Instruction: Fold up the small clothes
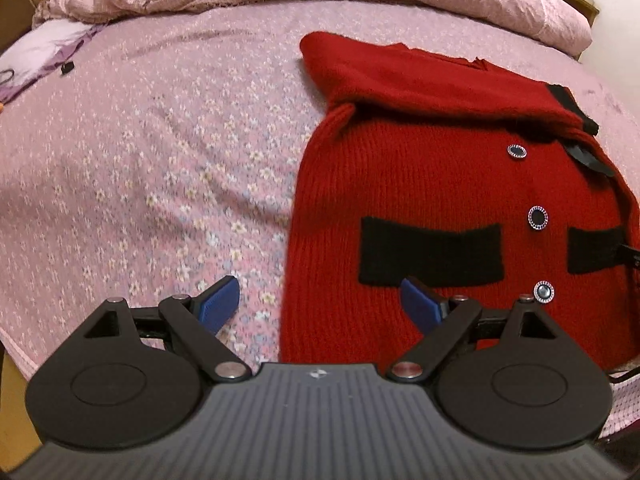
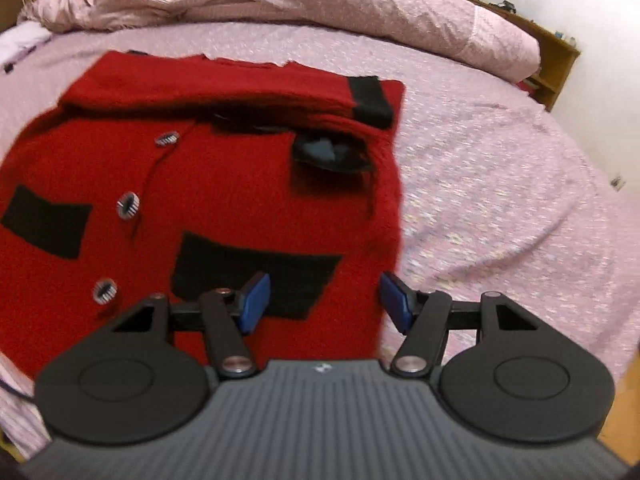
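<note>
A small red knit cardigan point(image 1: 432, 184) with black pocket patches and round buttons lies flat on the pink floral bedsheet point(image 1: 160, 160). Both sleeves are folded across its top, one black cuff point(image 2: 370, 100) showing. My left gripper point(image 1: 320, 304) hovers open over the cardigan's lower left edge, one blue pad point(image 1: 220, 302) above the sheet, the other above the knit. In the right wrist view the cardigan point(image 2: 224, 184) fills the left half. My right gripper point(image 2: 324, 300) is open above its lower right edge. Nothing sits between either pair of pads.
A crumpled pink duvet point(image 2: 280, 0) is heaped along the far side of the bed. A wooden headboard shelf point(image 2: 556, 64) stands at the back right. Purple cloth and a small black item point(image 1: 67, 67) lie at the far left. Bare sheet point(image 2: 500, 184) spreads right of the cardigan.
</note>
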